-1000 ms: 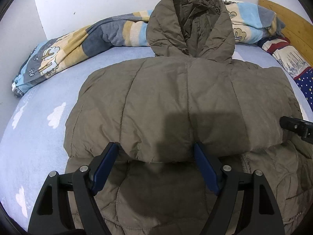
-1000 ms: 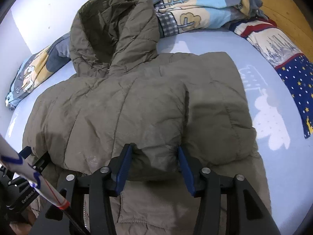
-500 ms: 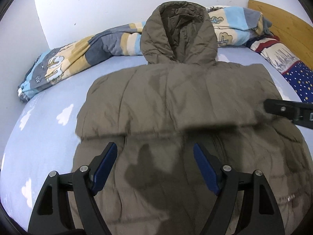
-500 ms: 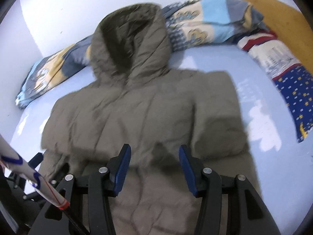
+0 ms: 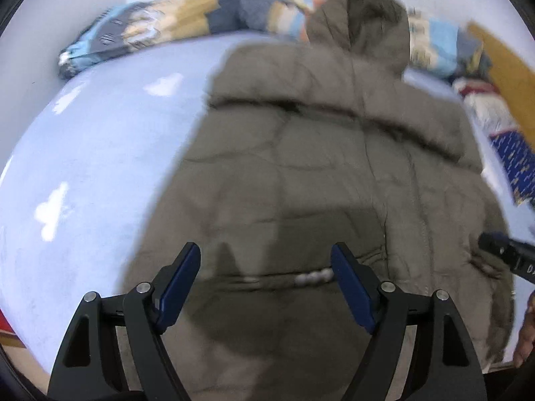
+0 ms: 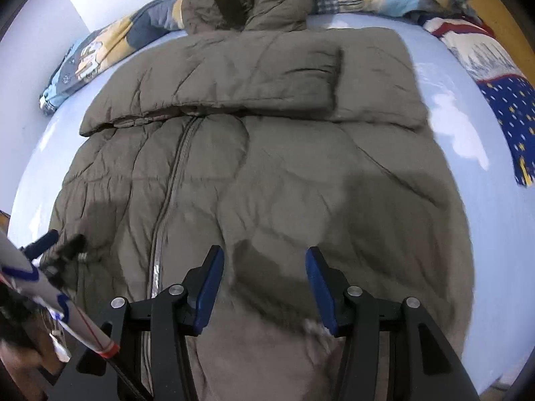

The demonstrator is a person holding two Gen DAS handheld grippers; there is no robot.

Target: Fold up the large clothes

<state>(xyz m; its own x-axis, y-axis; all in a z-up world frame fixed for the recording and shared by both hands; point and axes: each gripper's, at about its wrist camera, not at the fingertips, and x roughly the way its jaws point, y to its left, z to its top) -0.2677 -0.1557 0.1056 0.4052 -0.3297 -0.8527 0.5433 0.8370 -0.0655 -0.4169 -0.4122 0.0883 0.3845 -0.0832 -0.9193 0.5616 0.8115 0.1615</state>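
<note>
Olive puffer jacket lies flat on the blue bed sheet, sleeves folded across the chest. My left gripper and right gripper hover over it, released and empty. I judge it bulky, soft, springy and slippery; best pinched at the hem corners.

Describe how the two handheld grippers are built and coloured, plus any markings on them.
Left gripper and right gripper look alike: black angular frames, silver round screw heads at the joints, flat blue pads on the inner finger faces. White lettering, too blurred to read, marks the right gripper's black body at the left view's edge.
</note>
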